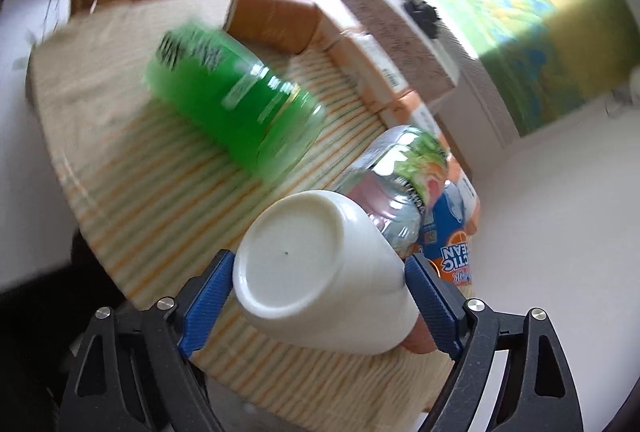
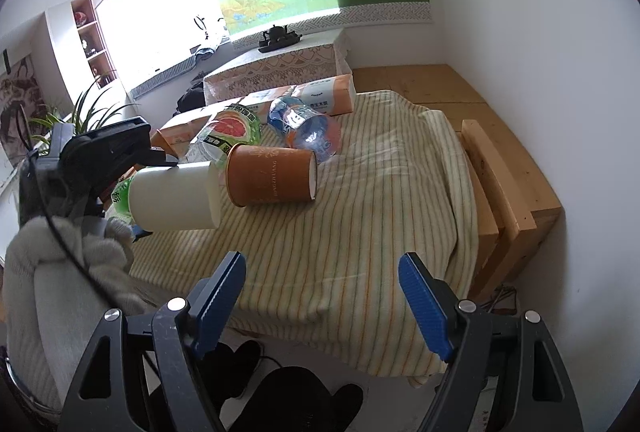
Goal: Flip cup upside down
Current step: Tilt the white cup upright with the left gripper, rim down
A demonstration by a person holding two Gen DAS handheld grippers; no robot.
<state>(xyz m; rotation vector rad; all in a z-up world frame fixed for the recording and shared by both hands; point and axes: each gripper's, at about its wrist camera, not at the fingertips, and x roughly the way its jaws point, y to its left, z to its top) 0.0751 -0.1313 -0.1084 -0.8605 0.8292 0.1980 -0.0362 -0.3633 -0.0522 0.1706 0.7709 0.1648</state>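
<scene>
The left gripper [image 1: 320, 296] has its jaws closed on the white cup [image 1: 316, 272], the blue pads [image 1: 208, 300] pressing its two sides. In the left wrist view the cup fills the lower centre of the frame, its flat base turned toward the camera. In the right wrist view the same white cup [image 2: 176, 198] sits at centre left, lying sideways in the air above the striped cloth [image 2: 360, 192], mouth toward the right of the frame, with the left gripper [image 2: 160, 162] at its left end.

The right gripper [image 2: 322, 296] hangs at the bottom of its own frame with jaws spread wide and nothing between them.

On the tabletop, just right of the white cup, an orange paper cup [image 2: 272, 174] lies on its side. Behind it lie a grapefruit-labelled bottle [image 2: 232, 130] and a blue-labelled bottle [image 2: 308, 128]. A green bottle [image 1: 236, 100], blurred, lies at centre left of the left wrist view.
</scene>
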